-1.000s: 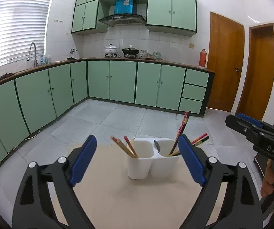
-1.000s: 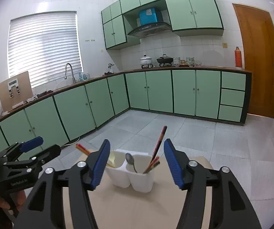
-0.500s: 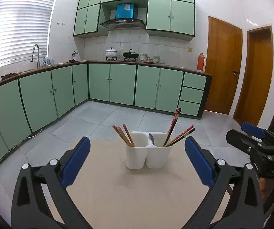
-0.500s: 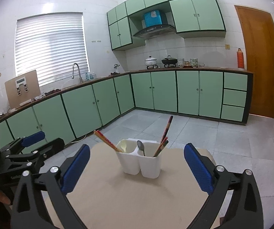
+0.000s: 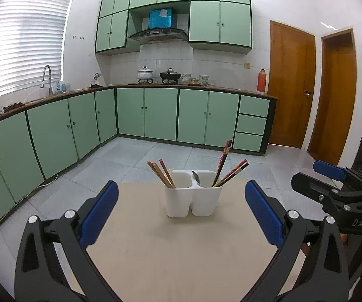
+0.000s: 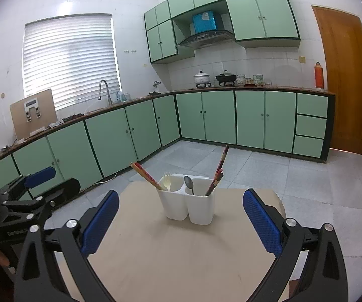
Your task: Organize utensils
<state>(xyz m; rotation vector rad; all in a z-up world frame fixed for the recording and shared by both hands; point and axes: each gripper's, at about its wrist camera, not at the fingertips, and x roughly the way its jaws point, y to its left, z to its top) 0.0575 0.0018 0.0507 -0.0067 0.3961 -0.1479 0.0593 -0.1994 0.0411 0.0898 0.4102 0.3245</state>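
A white two-compartment utensil holder (image 5: 193, 202) (image 6: 189, 207) stands at the far end of a beige table (image 5: 175, 246) (image 6: 170, 249). Its left compartment holds chopsticks (image 5: 160, 173) (image 6: 145, 176) and a pale fork (image 6: 167, 180). Its right compartment holds a metal spoon (image 5: 196, 177) (image 6: 189, 183) and several chopsticks (image 5: 227, 168) (image 6: 218, 171). My left gripper (image 5: 181, 214) is open and empty, well back from the holder. My right gripper (image 6: 181, 216) is open and empty, also back from it. Each gripper shows at the edge of the other's view, the right one (image 5: 332, 183) and the left one (image 6: 37, 186).
The table ends just behind the holder, with grey tiled floor (image 5: 135, 156) beyond. Green kitchen cabinets (image 5: 155, 115) line the left and far walls. Two wooden doors (image 5: 291, 88) stand at the right.
Both grippers have opened wide and pulled back from the holder. The holder and its utensils stand where they were.
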